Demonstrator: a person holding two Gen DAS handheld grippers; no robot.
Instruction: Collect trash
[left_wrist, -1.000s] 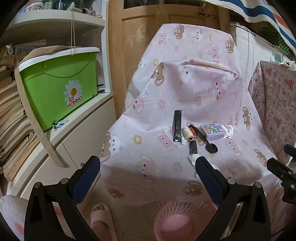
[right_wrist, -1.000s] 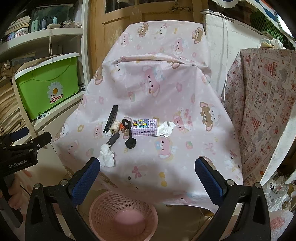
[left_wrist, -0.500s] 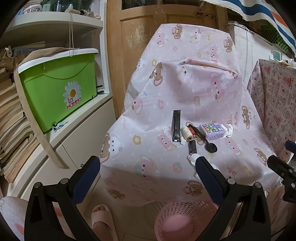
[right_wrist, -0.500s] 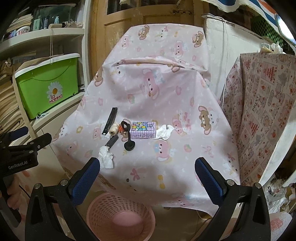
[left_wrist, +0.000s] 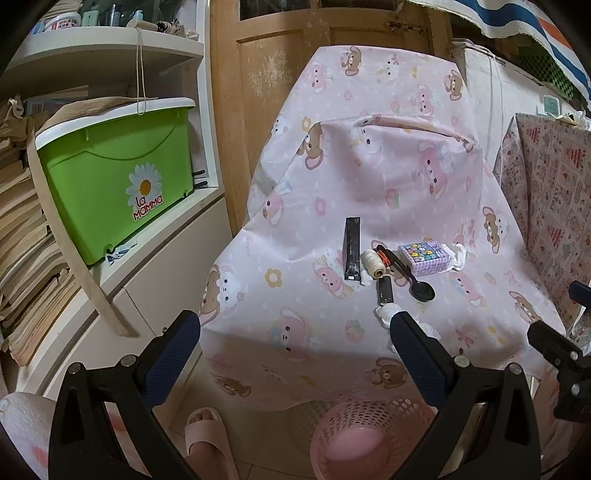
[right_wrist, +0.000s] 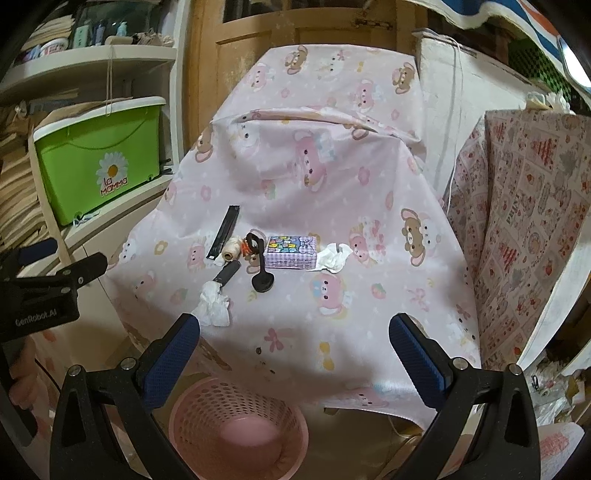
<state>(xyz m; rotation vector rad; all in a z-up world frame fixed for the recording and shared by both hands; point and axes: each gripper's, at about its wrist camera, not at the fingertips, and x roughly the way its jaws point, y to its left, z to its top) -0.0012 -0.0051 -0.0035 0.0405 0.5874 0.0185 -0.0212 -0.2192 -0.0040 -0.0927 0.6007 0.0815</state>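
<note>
A crumpled white tissue (right_wrist: 215, 304) lies near the front left of a pink bear-print cloth (right_wrist: 369, 314); in the left wrist view the tissue (left_wrist: 386, 314) peeks out behind my right finger. A second crumpled tissue (right_wrist: 334, 257) sits right of a small purple patterned box (right_wrist: 291, 251). A pink mesh basket (right_wrist: 238, 428) stands on the floor below the cloth's front edge. My right gripper (right_wrist: 294, 354) hangs open above the basket, short of the cloth's items. My left gripper (left_wrist: 294, 354) is open too, further left, holding nothing.
On the cloth lie a black spoon (right_wrist: 262, 282), a thread spool (right_wrist: 231, 249), a black strip (right_wrist: 223, 230) and a dark cylinder (right_wrist: 229, 273). A green bin (left_wrist: 118, 177) sits on a white shelf at left. A slippered foot (left_wrist: 207, 432) is on the floor. Patterned fabric (right_wrist: 535, 221) hangs at right.
Both grippers have drifted slightly; the items on the cloth sit a little lower and nearer in the right wrist view. Nothing was picked up.
</note>
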